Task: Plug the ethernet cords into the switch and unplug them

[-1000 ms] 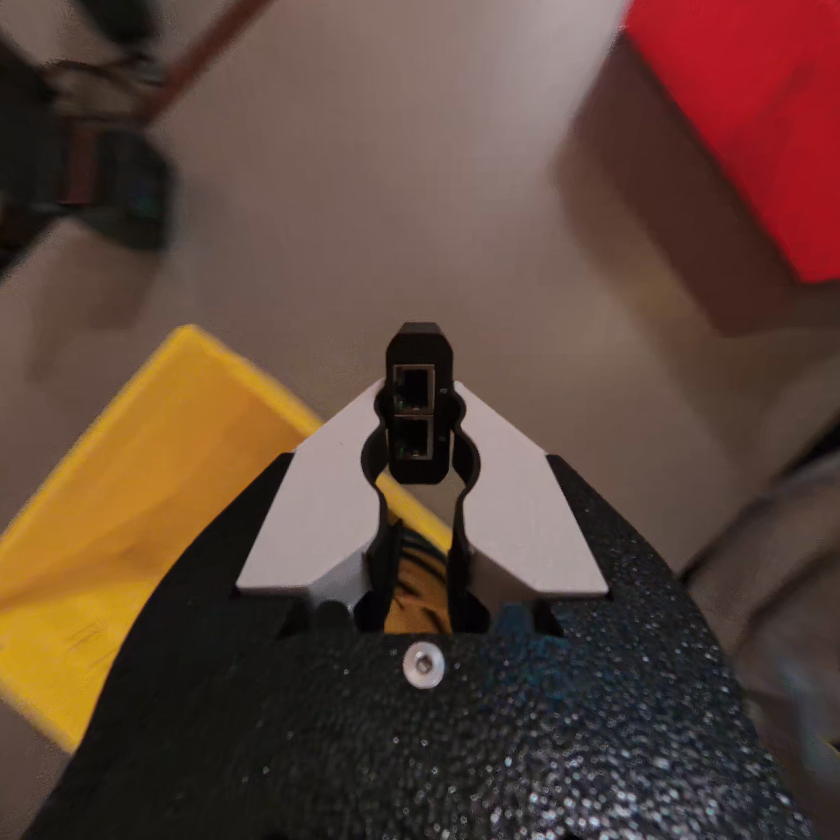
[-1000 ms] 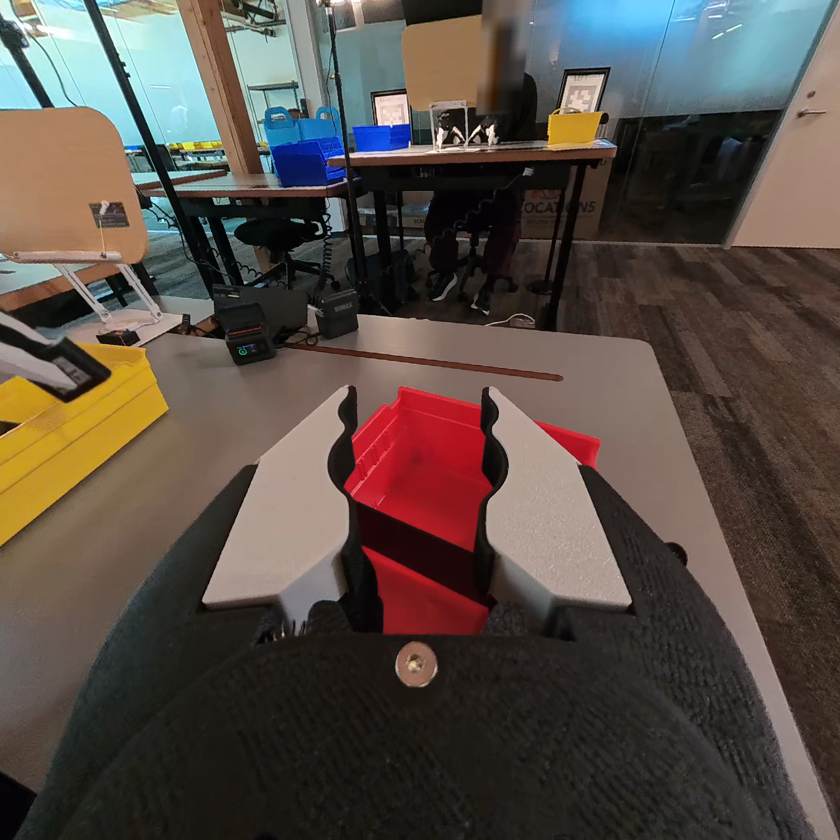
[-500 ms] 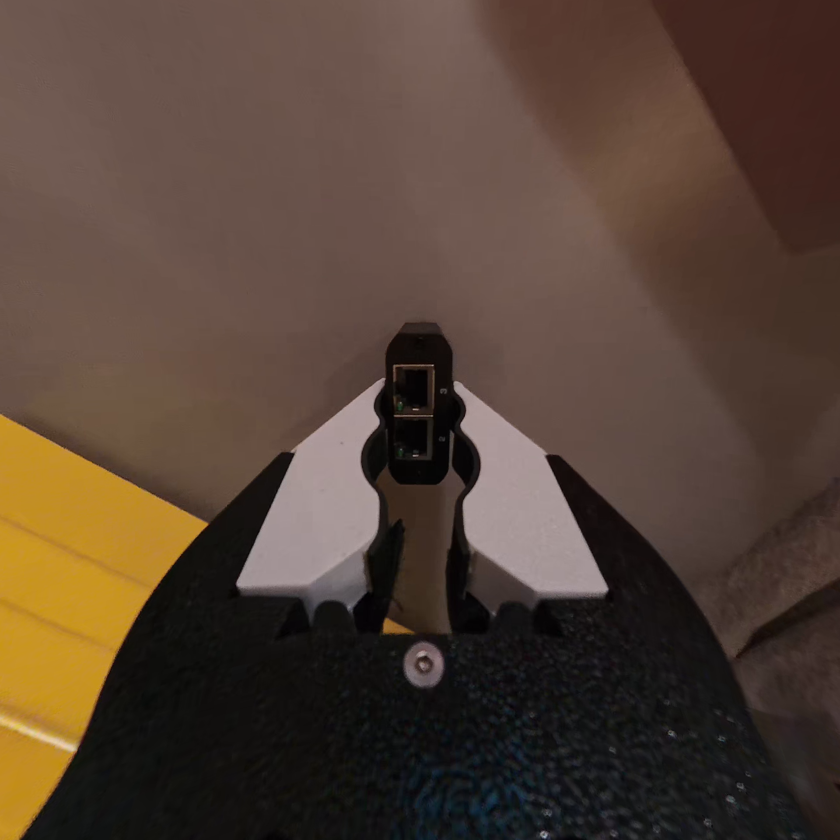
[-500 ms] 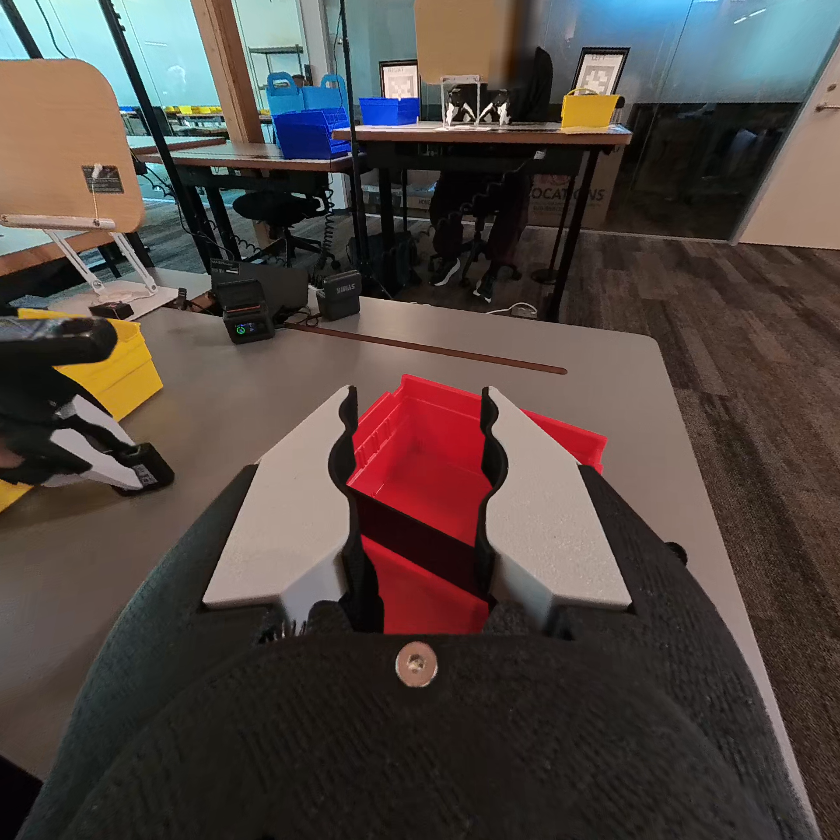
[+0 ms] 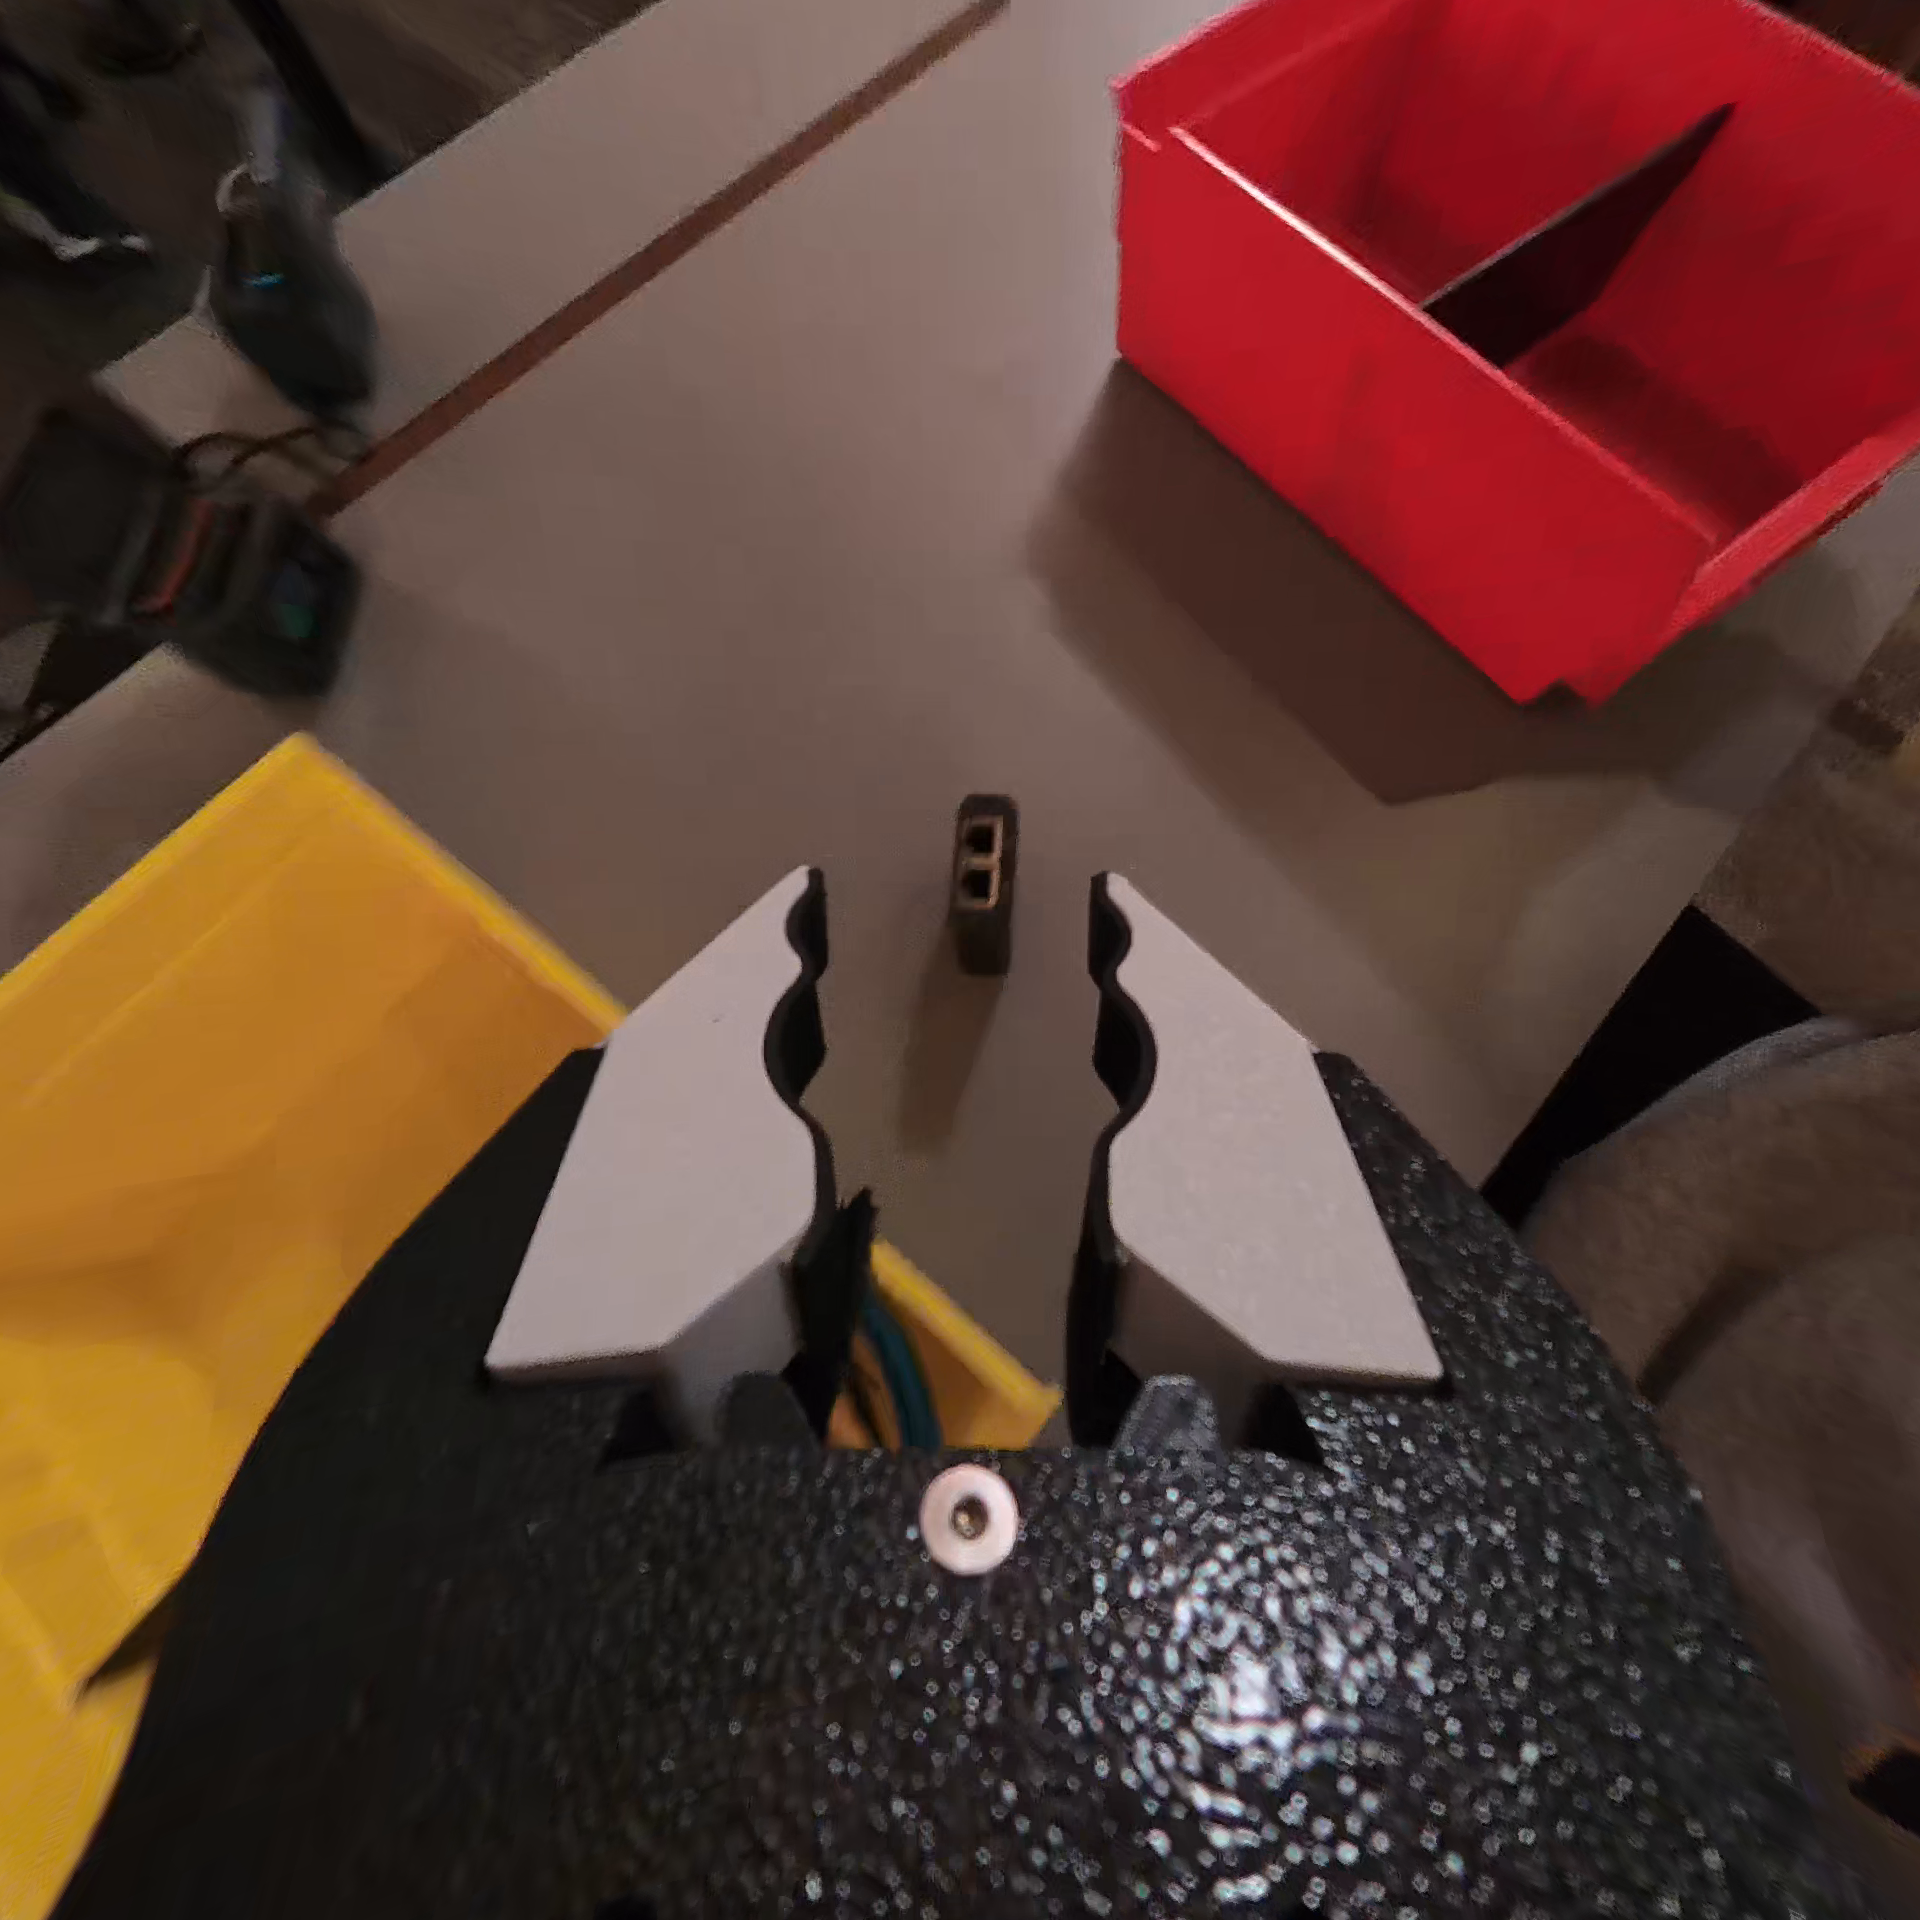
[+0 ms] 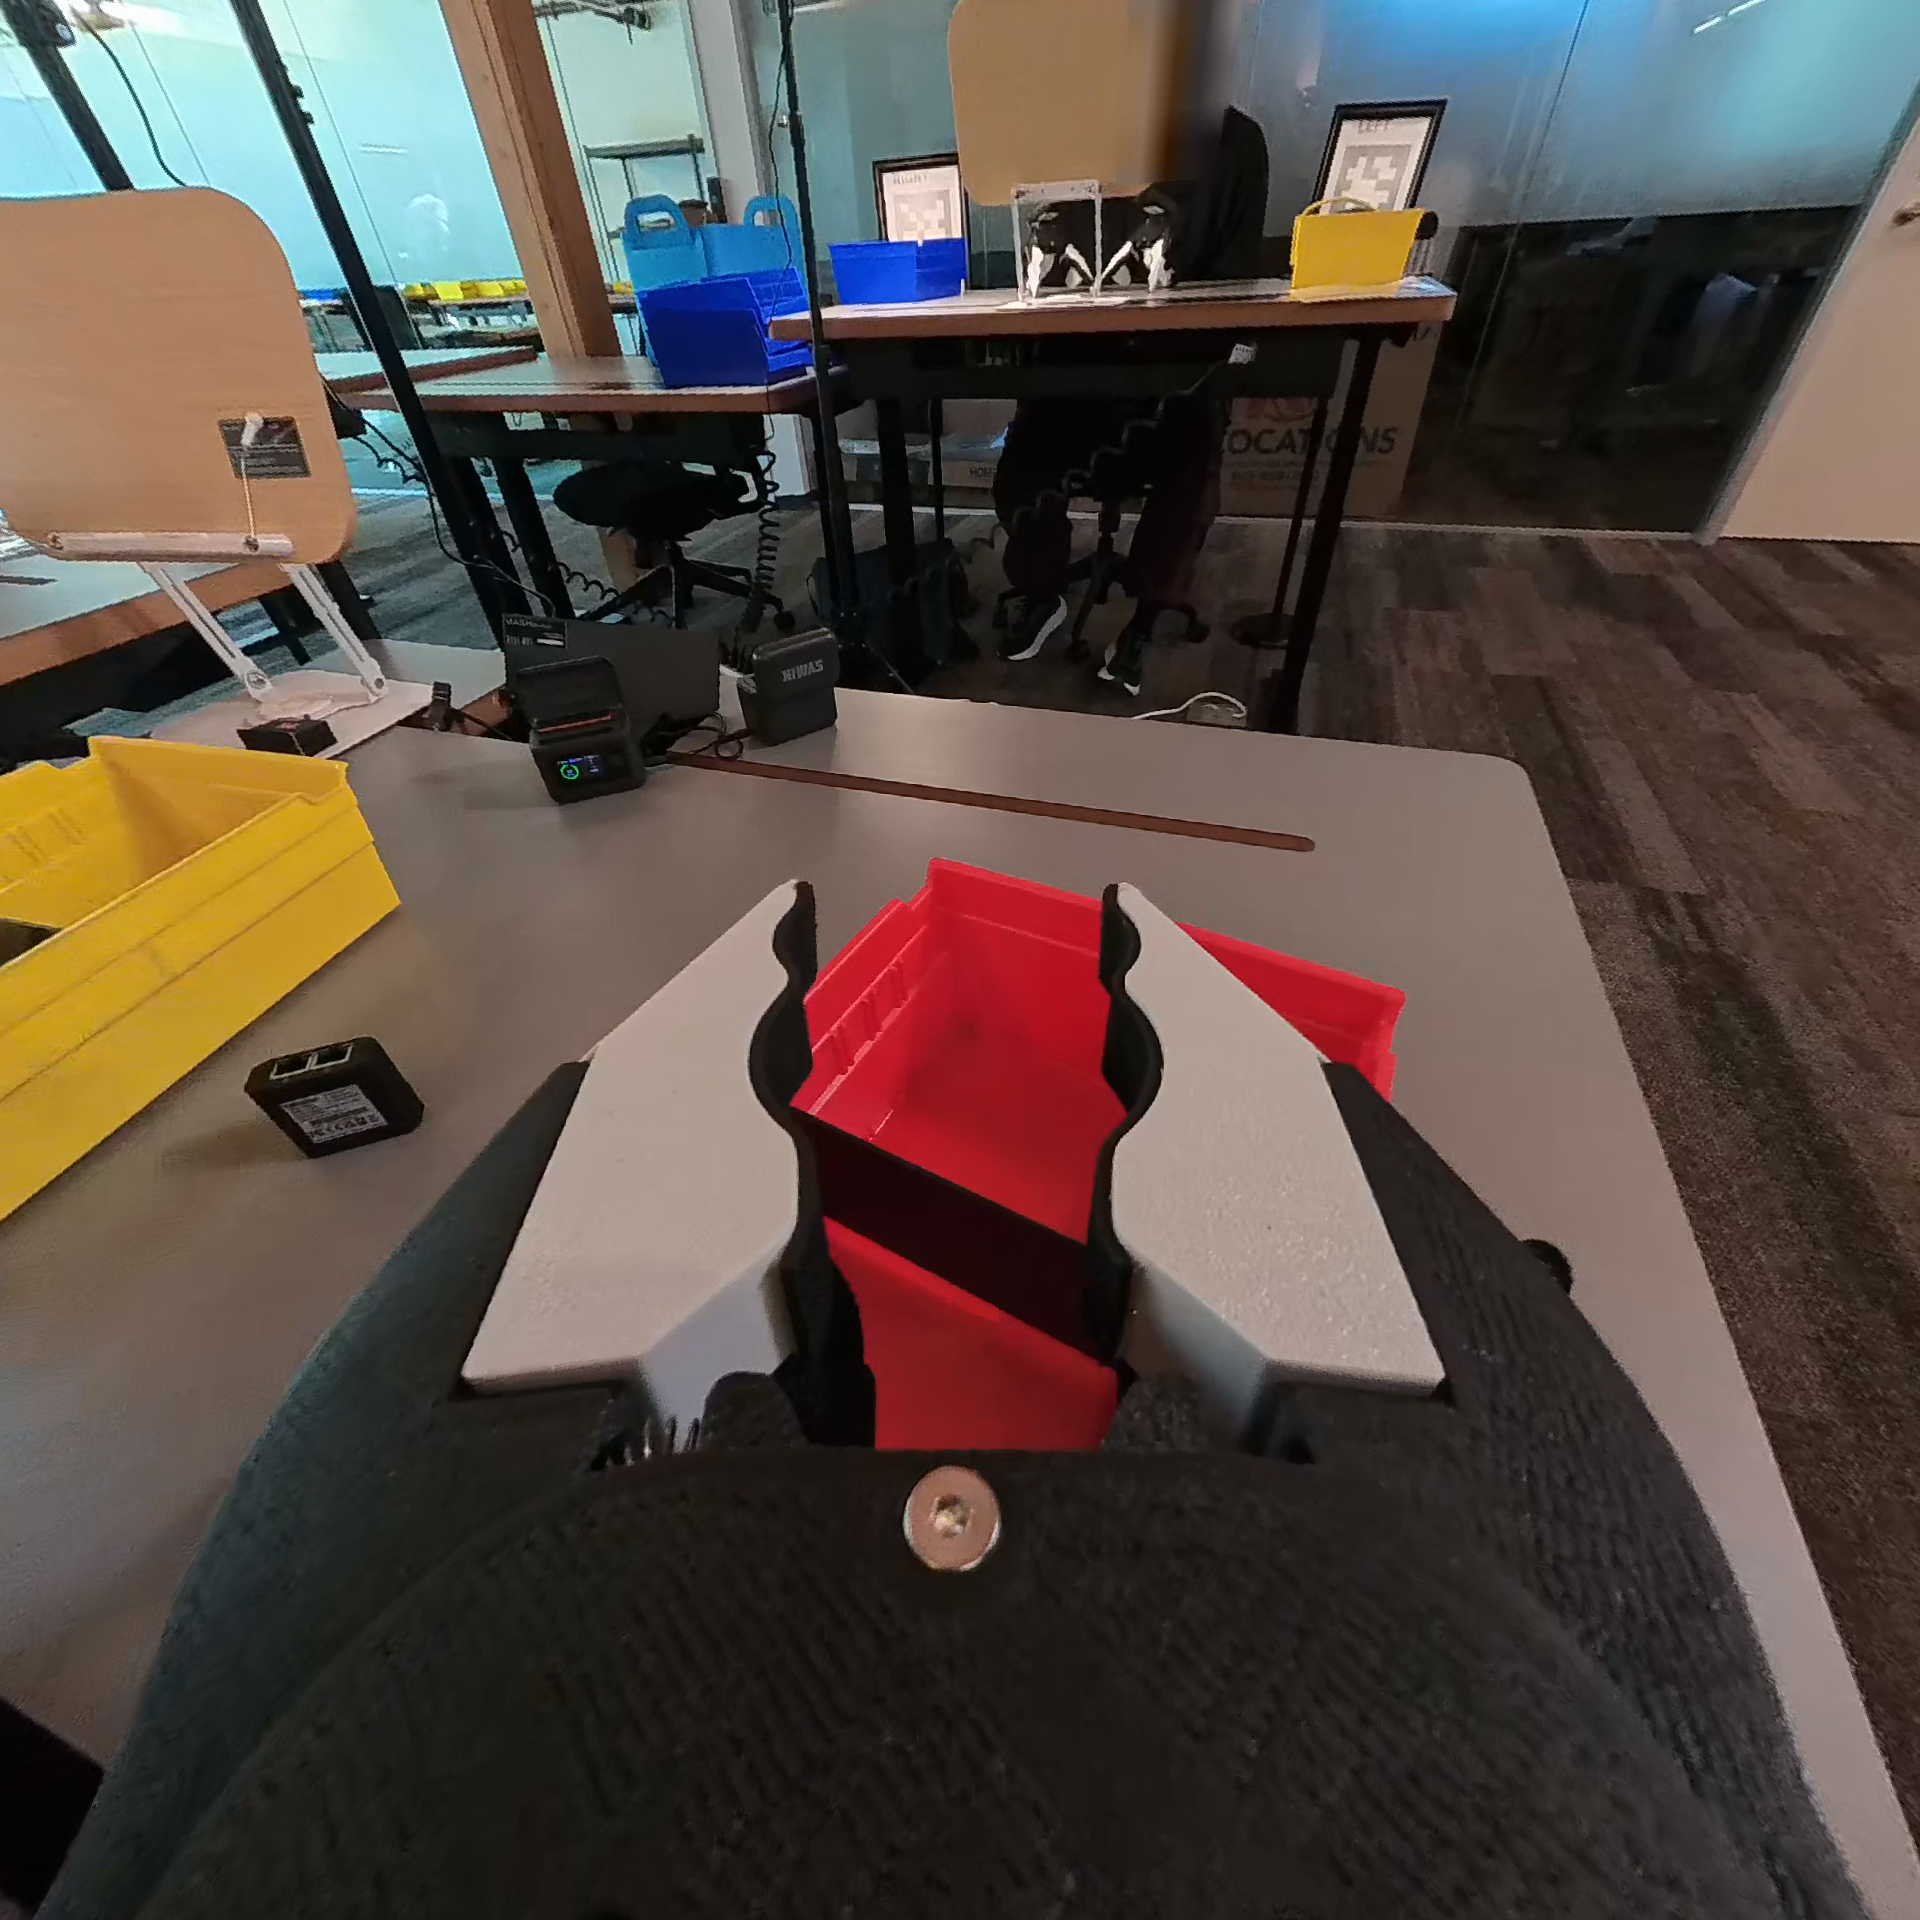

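The small black switch (image 5: 982, 896) with two ports lies on the grey table, just beyond my left gripper (image 5: 956, 896), which is open and empty above it. It also shows in the right wrist view (image 6: 335, 1095), lying next to the yellow bin. My right gripper (image 6: 956, 902) is open and empty, held over the red bin (image 6: 997, 1039). Blue and yellow cords (image 5: 894, 1382) show in the yellow bin behind my left fingers.
A yellow bin (image 5: 239, 1091) stands at the left, also in the right wrist view (image 6: 177, 914). A red bin (image 5: 1486, 343) with a black divider stands at the right. Small black devices (image 6: 582, 727) sit at the table's far edge. The table's right edge (image 6: 1621, 1091) drops to carpet.
My left gripper carried the switch from the yellow bin to the table, set it down, opened and pulled back. My right gripper stayed open over the red bin.
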Available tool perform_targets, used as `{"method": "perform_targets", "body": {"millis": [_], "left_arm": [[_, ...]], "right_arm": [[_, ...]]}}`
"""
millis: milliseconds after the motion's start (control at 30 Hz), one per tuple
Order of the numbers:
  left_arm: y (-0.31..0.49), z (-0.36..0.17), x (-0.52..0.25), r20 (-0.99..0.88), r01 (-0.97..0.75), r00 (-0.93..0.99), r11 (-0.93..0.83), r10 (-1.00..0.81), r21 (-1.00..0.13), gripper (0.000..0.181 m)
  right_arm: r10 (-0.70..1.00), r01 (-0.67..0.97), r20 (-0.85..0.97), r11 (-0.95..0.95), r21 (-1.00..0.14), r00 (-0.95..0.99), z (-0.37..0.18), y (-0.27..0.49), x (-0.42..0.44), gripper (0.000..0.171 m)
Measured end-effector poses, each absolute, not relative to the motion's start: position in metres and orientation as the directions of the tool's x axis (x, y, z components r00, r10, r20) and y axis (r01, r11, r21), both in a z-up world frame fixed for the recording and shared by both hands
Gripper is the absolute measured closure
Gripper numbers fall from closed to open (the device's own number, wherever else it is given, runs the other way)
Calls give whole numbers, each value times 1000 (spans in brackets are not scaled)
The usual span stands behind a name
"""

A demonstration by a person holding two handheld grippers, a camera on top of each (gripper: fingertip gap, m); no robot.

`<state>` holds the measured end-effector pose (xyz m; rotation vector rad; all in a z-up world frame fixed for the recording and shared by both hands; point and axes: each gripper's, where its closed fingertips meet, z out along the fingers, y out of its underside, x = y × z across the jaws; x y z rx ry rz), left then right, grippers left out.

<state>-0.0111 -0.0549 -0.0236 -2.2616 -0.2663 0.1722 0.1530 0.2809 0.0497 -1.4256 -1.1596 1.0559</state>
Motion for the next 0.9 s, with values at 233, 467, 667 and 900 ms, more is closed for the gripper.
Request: {"method": "perform_targets", "body": {"millis": [233, 467, 667, 900], "left_arm": [[-155, -42, -39, 105, 359, 909, -629, 403, -690, 129], [-189, -84, -20, 349, 529, 847, -695, 400, -488, 154], [-205, -110, -7, 344, 463, 874, -801, 342, -379, 146], [-205, -113, 1, 351, 431, 884, -829, 309, -355, 154]], "right_arm": [[987, 136, -17, -39, -990, 162, 54, 273, 152, 118], [989, 158, -4, -27, -987, 147, 50, 267, 146, 118], [991, 193, -4, -29, -981, 131, 39, 264, 138, 118], [993, 215, 8, -18, -976, 118, 33, 259, 134, 118]]}}
